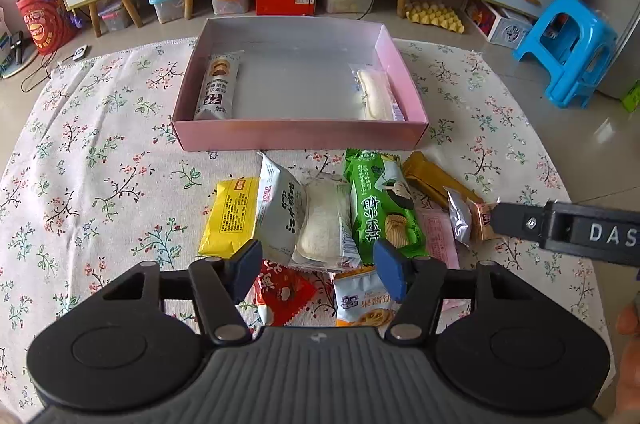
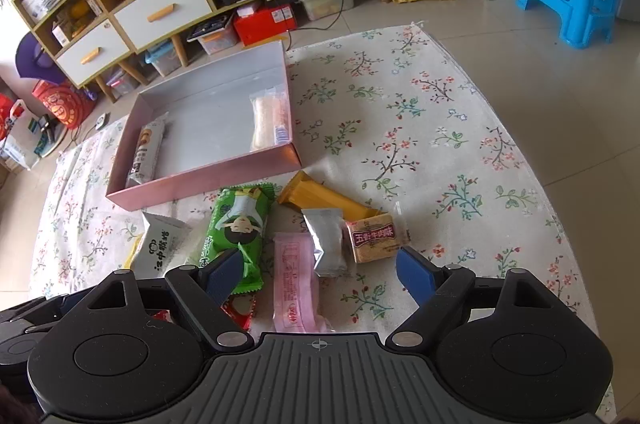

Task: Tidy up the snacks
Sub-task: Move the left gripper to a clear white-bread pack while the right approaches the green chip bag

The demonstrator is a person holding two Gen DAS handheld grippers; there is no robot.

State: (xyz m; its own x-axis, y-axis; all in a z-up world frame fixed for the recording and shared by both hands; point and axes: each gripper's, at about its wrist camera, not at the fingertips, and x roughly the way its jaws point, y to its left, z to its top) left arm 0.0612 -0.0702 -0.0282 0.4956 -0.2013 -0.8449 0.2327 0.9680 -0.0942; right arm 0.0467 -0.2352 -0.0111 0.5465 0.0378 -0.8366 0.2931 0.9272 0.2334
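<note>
Snacks [image 1: 320, 224] overlap beside the pink box [image 1: 300, 137], so our half-open, empty left gripper [image 1: 318, 266] may pinch two.

The floral cloth [image 1: 100, 151] is looking woven and matt — slightly rough. The pink box [image 1: 300, 135] is showing smooth card with a faint sheen. The green packet [image 1: 380, 199] and silver packet [image 2: 326, 240] are gleaming as glossy film, while the left claw [image 1: 318, 270] is showing matt black plastic with blue rubbery pads [image 1: 390, 272].
</note>
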